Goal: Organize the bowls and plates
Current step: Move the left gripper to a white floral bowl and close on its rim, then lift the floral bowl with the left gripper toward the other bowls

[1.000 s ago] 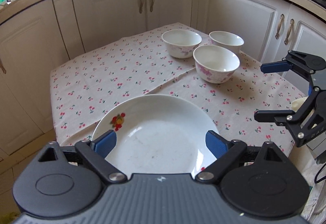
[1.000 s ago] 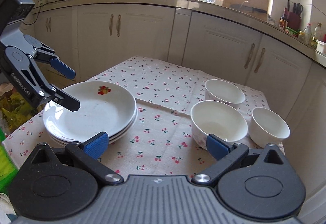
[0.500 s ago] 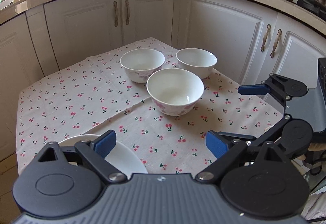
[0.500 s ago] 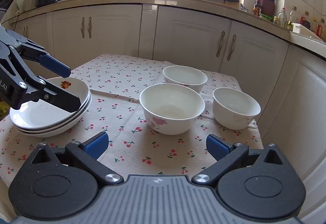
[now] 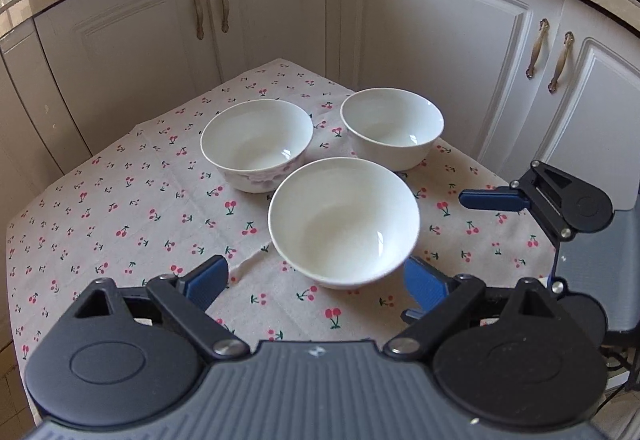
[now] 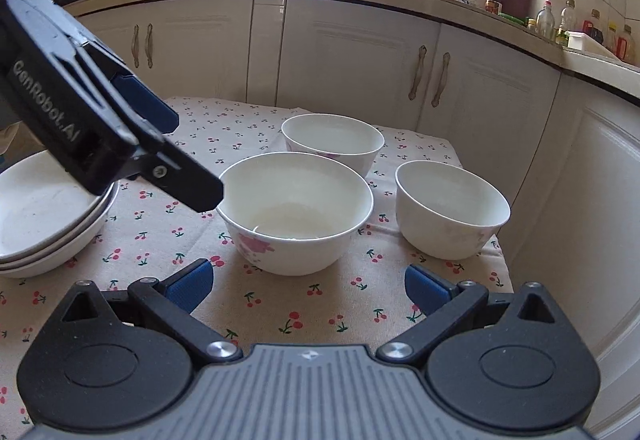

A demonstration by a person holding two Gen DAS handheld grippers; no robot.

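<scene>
**Both grippers open over the bowls**

L gripper [image 5: 316,280]: fingers spread wide, holding nothing, w/ the nearest bowl [image 5: 344,222] btwn the tips. R gripper [image 6: 308,282]: fingers also wide apart, empty, same bowl just ahead. Two more bowls behind: one w/ floral print [image 5: 257,144], one plain [image 5: 392,128]. Plate stack [image 6: 44,216] sits at the surface's [image 5: 120,208] left side, apart from the bowls.

The right gripper [image 6: 306,286] sits at six o'clock, its blue fingers [image 6: 188,286] spread wide and holding nothing; the flowered bowl [image 6: 296,212] stands at centre on the cherry-print cloth [image 6: 160,240]; a second bowl [image 6: 332,142] lies toward twelve o'clock, a third bowl [image 6: 452,210] at three; stacked plates [image 6: 44,224] rest at nine; the left gripper [image 6: 188,160] reaches in from ten, above the plates.
</scene>
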